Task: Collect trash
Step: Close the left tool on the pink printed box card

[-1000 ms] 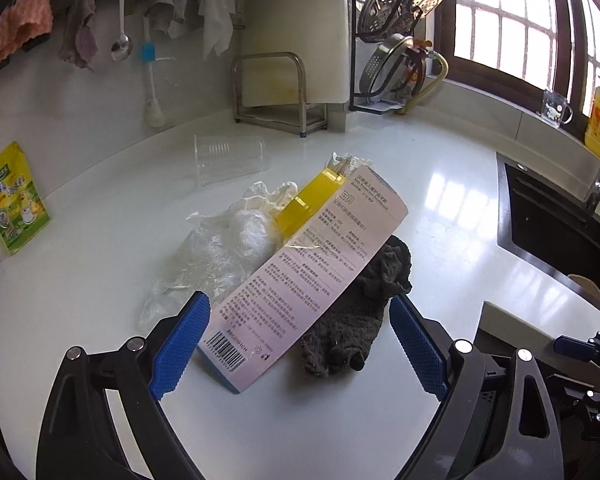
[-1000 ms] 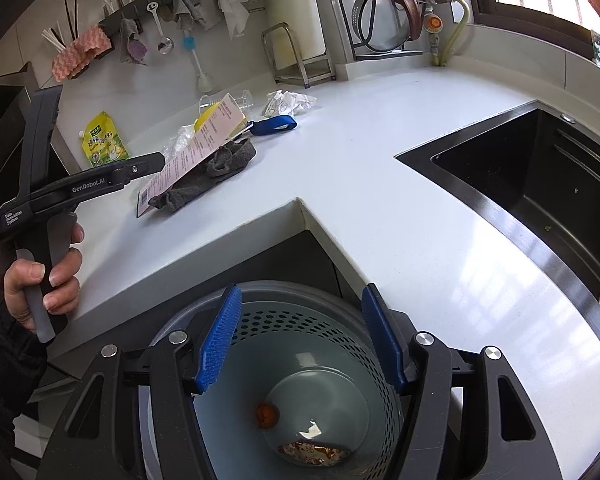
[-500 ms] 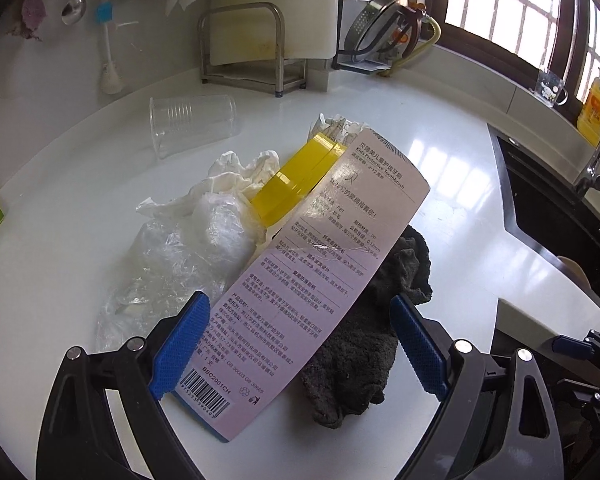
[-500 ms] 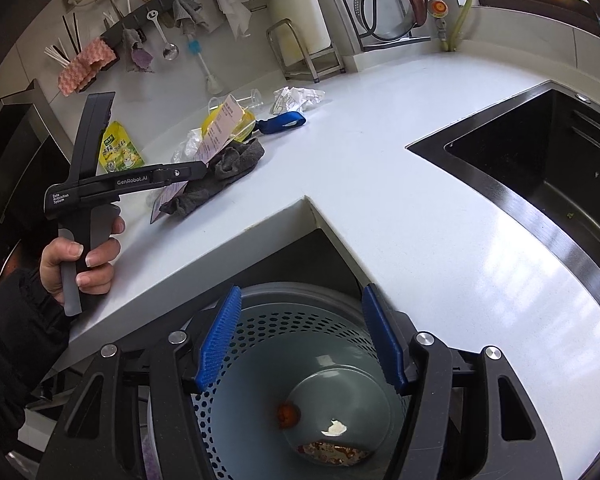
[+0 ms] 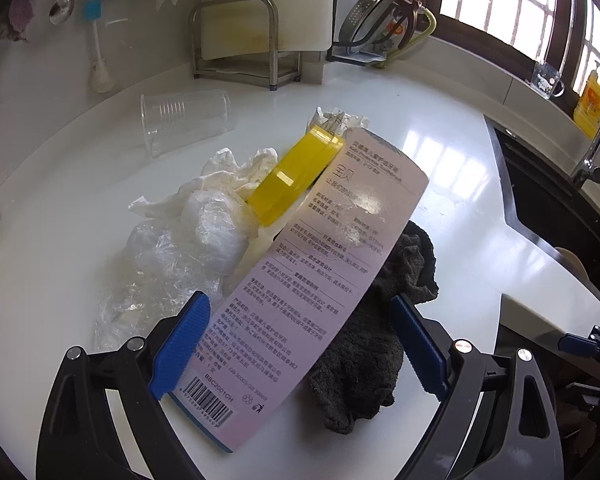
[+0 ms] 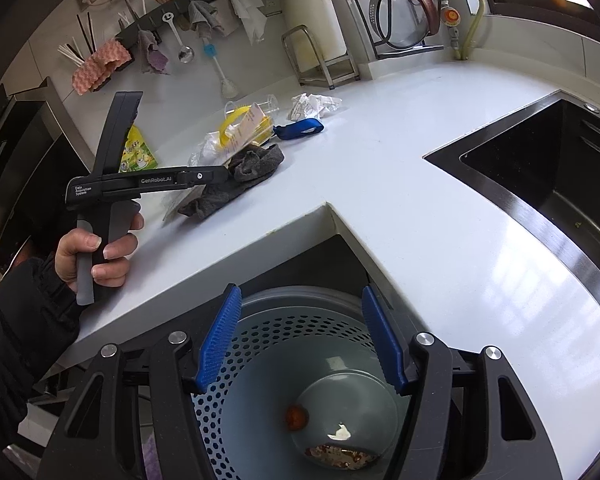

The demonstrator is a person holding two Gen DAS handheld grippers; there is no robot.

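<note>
A pink printed package card (image 5: 312,280) lies tilted over a dark grey rag (image 5: 368,344), a yellow plastic ring (image 5: 296,176), crumpled clear plastic (image 5: 172,264) and white tissue (image 5: 236,168) on the white counter. My left gripper (image 5: 296,344) is open, its blue pads either side of the card's lower end. It also shows in the right wrist view (image 6: 216,174). My right gripper (image 6: 300,340) is open and empty above the grey perforated trash bin (image 6: 284,340), which holds scraps.
A clear plastic cup (image 5: 184,118) lies on its side behind the pile. Crumpled paper (image 6: 314,105) and a blue strap (image 6: 300,128) lie further back. A black sink (image 6: 548,184) is to the right. A metal rack (image 5: 240,40) stands at the wall.
My left gripper has moved forward and down over the pile, so the card now sits between its open pads. My right gripper stays over the bin.
</note>
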